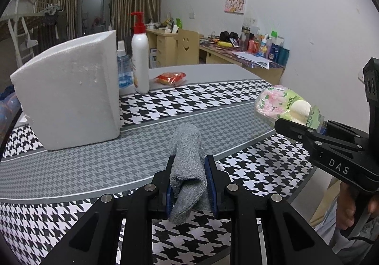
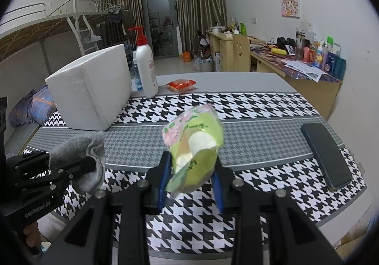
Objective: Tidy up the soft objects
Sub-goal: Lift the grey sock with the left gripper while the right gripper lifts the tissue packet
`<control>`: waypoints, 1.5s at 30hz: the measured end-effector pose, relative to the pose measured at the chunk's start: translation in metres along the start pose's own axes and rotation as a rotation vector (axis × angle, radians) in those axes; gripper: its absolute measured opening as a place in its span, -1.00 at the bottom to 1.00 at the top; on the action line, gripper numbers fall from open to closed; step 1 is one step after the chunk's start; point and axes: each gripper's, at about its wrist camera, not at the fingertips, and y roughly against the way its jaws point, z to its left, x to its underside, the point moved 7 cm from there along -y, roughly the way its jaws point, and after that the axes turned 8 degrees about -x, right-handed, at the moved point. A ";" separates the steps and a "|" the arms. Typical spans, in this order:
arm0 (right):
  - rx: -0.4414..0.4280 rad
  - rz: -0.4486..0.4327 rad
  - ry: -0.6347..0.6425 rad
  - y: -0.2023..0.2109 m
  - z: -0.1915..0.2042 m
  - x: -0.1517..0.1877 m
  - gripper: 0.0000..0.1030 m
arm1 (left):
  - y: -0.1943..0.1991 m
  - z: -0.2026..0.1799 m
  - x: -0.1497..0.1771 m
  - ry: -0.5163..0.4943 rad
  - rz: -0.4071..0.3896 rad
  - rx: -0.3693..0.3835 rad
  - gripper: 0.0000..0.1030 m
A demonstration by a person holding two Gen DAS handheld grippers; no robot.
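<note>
My left gripper (image 1: 189,167) is shut on a folded grey cloth (image 1: 188,146) and holds it above the houndstooth table near its front edge; gripper and cloth (image 2: 80,146) also show at the left of the right wrist view. My right gripper (image 2: 191,165) is shut on a green tissue pack (image 2: 194,137) with pink flowers, held above the table; the pack also shows at the right of the left wrist view (image 1: 284,106). A white foam box (image 1: 68,89) stands on the table at the left, beyond both grippers.
A white pump bottle (image 1: 140,61) and a blue spray bottle (image 1: 123,68) stand behind the box. A red snack packet (image 1: 171,78) lies further back. A black case (image 2: 327,156) lies on the table's right side. A cluttered desk (image 2: 296,68) lines the right wall.
</note>
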 end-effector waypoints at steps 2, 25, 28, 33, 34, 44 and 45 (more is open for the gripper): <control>-0.002 -0.006 0.008 0.001 0.003 -0.002 -0.29 | 0.002 0.001 -0.002 0.000 -0.007 -0.003 -0.51; -0.027 -0.064 0.049 0.010 0.026 -0.020 -0.29 | 0.023 0.023 -0.024 -0.004 -0.075 -0.032 -0.51; -0.029 -0.079 0.060 0.011 0.030 -0.023 -0.29 | 0.024 0.025 -0.026 -0.001 -0.081 -0.034 -0.51; -0.031 -0.080 0.052 0.010 0.032 -0.027 -0.29 | 0.028 0.029 -0.029 0.001 -0.093 -0.040 -0.51; -0.035 -0.079 0.055 0.009 0.033 -0.027 -0.29 | 0.028 0.030 -0.030 0.002 -0.095 -0.041 -0.51; -0.042 -0.089 0.069 0.010 0.039 -0.035 -0.29 | 0.036 0.039 -0.042 0.005 -0.125 -0.050 -0.51; -0.043 -0.096 0.075 0.011 0.041 -0.037 -0.29 | 0.037 0.040 -0.044 0.007 -0.125 -0.045 -0.51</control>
